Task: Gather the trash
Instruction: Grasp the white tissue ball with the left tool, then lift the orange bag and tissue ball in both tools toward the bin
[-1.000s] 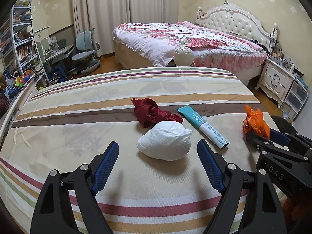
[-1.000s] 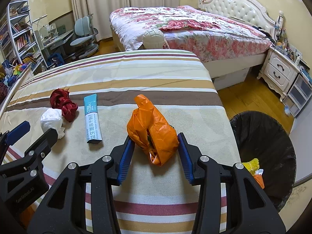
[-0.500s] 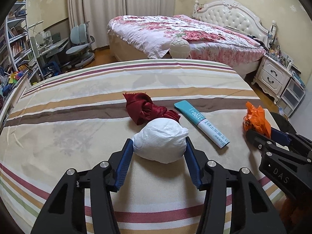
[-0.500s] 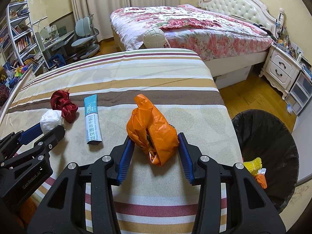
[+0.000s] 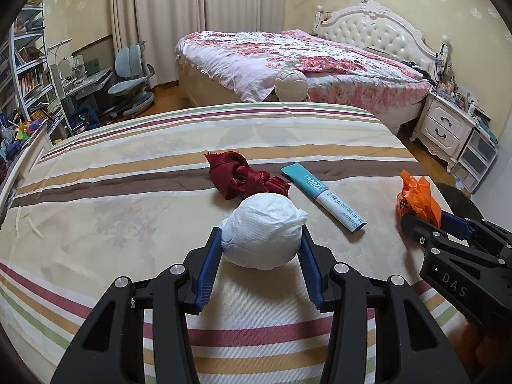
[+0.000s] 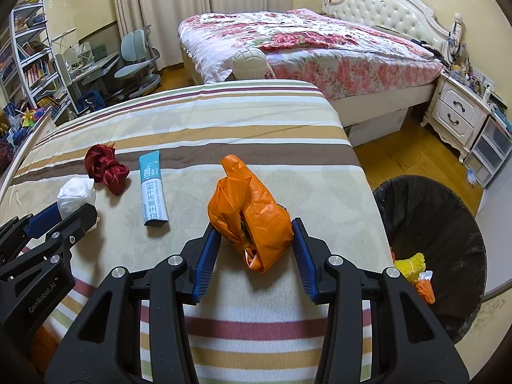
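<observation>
— So, how much of the collecting was done at that moment?

— Only a part, as it was judged. A few pieces, one yellow and one orange, were already seen inside the black trash bin [image 6: 448, 224] on the floor at the right of the striped bed [image 6: 224, 121]. Four things were left on the cover. The white crumpled wad [image 5: 264, 232] was pressed between both blue pads of the left gripper [image 5: 260, 243], whose jaws were closed to the width of the wad. The orange plastic bag [image 6: 252, 214] was clasped in the same way by the right gripper [image 6: 256, 236], near the bed edge and the bin. The red crumpled cloth [image 5: 243, 177] and the teal and white package [image 5: 323, 196] were not touched; they lay just behind the wad.

— Were the two things lifted?

— That could not be told. Both looked close to the cover, and their undersides were hidden by the fingers.

— What else was hard to make out?

— The bottom of the bin was cut off by the frame edge, so its full content was not seen. The inside of the bag was shown only through a small gap. The print on the package was too small to be read with certainty.
</observation>
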### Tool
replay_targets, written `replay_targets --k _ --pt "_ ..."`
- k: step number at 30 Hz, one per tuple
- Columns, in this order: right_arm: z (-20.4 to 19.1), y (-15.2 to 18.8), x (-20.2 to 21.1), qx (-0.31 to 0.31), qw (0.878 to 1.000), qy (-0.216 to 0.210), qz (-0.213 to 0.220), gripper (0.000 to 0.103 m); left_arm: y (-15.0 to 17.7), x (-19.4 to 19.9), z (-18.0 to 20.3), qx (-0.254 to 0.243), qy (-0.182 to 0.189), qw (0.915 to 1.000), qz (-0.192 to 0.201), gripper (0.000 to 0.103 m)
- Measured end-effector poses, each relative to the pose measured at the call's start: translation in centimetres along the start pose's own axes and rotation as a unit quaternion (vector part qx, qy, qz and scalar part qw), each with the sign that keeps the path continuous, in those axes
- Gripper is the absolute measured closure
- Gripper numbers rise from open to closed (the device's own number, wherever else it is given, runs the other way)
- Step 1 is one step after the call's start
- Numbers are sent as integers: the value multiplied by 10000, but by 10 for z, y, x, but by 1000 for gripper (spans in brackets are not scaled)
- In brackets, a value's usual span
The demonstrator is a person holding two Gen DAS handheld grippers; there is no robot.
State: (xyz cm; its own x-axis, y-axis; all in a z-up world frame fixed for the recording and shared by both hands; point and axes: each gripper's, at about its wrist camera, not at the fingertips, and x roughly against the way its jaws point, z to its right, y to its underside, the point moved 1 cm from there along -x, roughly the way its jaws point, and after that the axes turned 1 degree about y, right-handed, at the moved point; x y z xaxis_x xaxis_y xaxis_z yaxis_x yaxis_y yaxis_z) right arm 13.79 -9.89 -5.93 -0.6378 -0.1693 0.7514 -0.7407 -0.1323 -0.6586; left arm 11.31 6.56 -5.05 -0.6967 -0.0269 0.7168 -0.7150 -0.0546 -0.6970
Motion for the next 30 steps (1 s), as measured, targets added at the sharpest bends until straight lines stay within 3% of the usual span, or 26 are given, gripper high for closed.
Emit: replay_targets --k 30 --pt "27 66 59 -292 9994 134 97 59 44 41 51 -518 351 9980 119 56"
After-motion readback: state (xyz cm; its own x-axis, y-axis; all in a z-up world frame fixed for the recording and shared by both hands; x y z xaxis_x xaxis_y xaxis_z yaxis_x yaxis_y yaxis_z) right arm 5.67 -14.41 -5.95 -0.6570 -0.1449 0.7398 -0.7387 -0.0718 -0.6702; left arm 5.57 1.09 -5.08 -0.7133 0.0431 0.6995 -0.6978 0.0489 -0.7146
